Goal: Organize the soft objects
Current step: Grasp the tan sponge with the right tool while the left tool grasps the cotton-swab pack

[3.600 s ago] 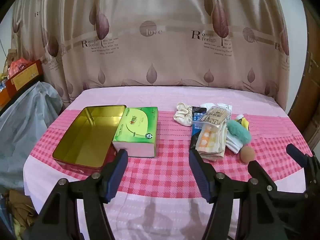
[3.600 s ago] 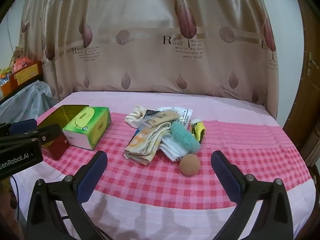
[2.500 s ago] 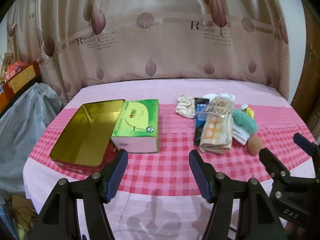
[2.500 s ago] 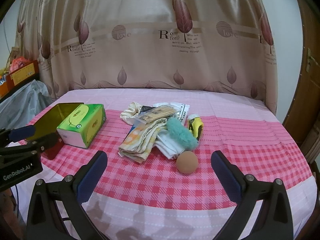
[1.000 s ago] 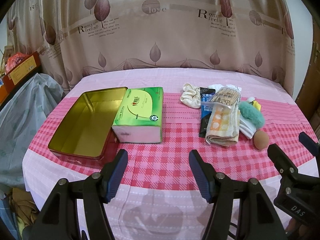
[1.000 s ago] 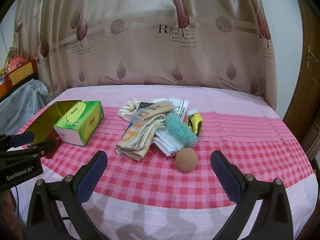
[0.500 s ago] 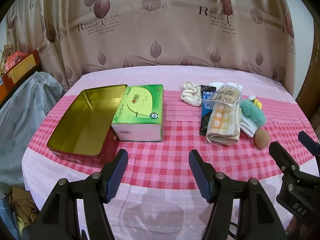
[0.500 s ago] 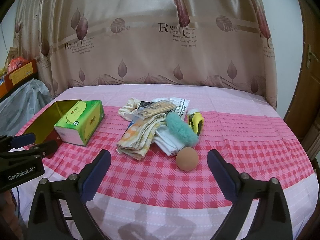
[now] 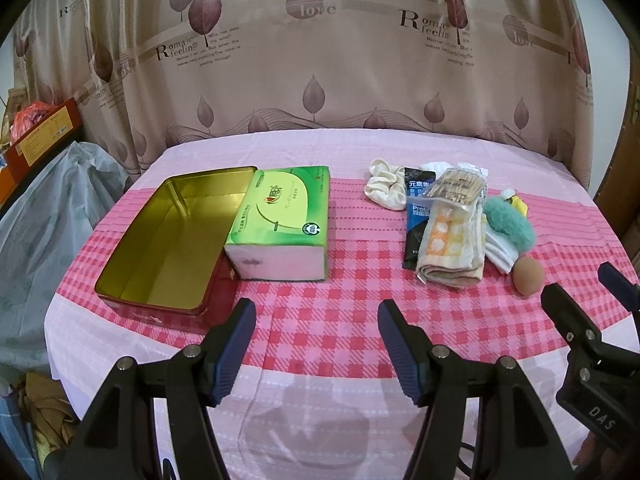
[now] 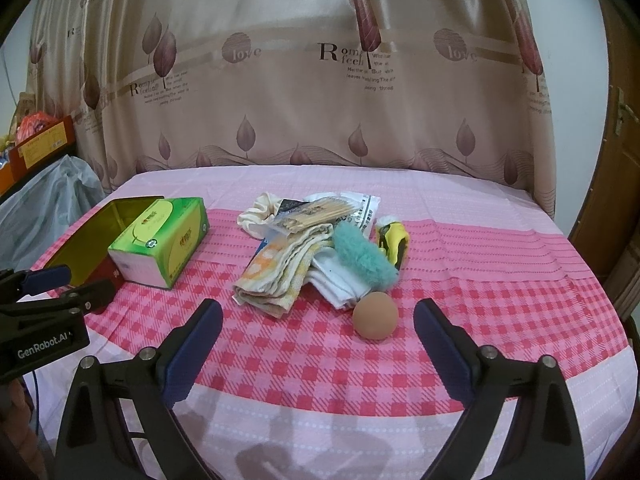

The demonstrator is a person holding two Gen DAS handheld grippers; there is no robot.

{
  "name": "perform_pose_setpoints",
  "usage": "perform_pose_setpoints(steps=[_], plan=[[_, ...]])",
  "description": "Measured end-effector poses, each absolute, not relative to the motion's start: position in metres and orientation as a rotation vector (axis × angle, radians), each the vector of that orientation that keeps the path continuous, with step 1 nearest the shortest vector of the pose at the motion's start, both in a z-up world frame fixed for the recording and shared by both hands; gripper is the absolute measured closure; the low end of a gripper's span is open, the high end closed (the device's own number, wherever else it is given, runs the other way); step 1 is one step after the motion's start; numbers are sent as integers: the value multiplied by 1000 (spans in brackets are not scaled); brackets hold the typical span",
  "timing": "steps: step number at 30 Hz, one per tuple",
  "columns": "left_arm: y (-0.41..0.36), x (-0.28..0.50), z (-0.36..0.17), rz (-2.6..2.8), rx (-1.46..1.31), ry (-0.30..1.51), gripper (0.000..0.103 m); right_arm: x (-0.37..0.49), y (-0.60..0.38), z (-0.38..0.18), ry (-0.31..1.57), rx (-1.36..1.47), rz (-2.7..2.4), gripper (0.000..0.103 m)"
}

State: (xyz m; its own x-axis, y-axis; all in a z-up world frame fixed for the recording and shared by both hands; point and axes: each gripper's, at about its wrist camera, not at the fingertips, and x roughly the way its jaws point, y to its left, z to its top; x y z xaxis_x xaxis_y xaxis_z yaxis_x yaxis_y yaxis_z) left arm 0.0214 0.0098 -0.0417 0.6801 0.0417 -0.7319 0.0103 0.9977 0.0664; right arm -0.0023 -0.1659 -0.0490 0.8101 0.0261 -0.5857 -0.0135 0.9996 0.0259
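While parted, right claw (image 10: pixel 318 332) frames sponge ball (image 10: pixel 375 316).

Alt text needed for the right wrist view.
Open right gripper hovers above a pink checked tablecloth, facing a brown sponge ball, folded towel and teal fluffy item. A green tissue box sits left.

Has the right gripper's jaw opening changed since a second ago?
Yes. The right gripper has narrowed slightly; both fingertips sit closer to the brown sponge ball.
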Motion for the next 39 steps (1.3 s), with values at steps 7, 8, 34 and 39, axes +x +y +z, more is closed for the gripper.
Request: perform_pose_setpoints(steps=[7,8,34,39], plan=[[12,28,-45,26,79,830,38,4,-172,-54,657,16,10,22],[11,30,-46,25,83,830,38,6,-175,-55,665,15,2,24],[-6,97,-96,-111,123,974,38,85,-222,-124,932,41,-11,49],[-15,116,-91,-127,138,970,38,95,-222,-131,950,63,17,64]])
